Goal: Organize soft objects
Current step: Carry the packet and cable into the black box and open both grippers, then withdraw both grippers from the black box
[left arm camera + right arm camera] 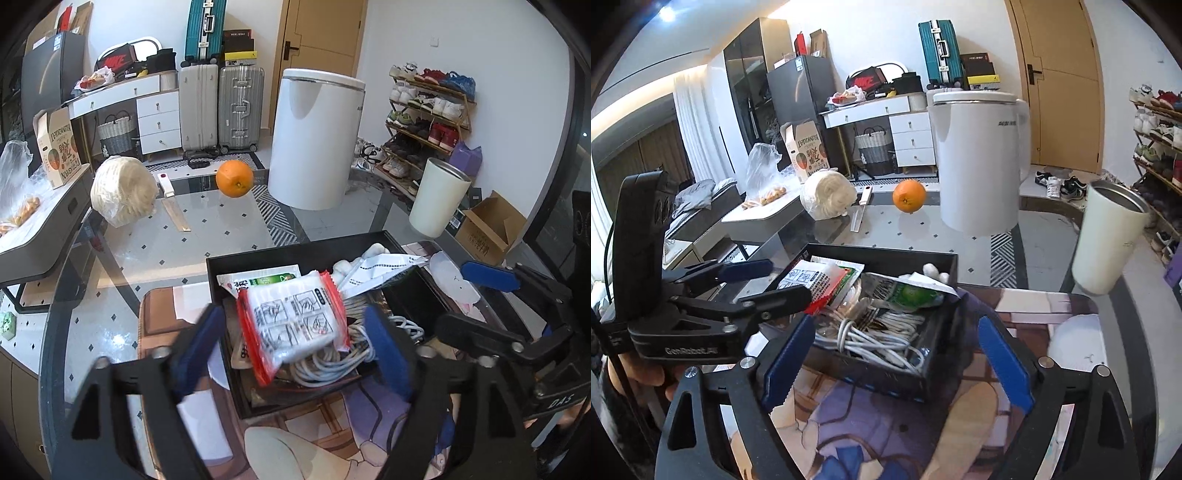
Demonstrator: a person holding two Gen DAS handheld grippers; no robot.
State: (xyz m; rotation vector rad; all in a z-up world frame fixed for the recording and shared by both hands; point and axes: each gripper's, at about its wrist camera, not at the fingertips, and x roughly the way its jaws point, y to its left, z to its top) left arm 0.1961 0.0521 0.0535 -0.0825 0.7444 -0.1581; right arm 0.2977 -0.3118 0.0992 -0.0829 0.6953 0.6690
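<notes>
Fingers (201,343) of the left gripper (291,350) are spreading wide around a white red-edged packet (295,325), gripping nothing; it is lying atop cables (332,358) in the black tray (258,254). It looks light, crinkly and slippery; pinching its middle seems best. The right gripper (897,354) is gaping empty before the tray, showing a green pouch (908,293) more plainly.

Tray (258,254) sits on the mat (159,325), packets (295,325) piled over cables (332,362) inside; orange (235,178) and kettle (314,136) behind it.
</notes>
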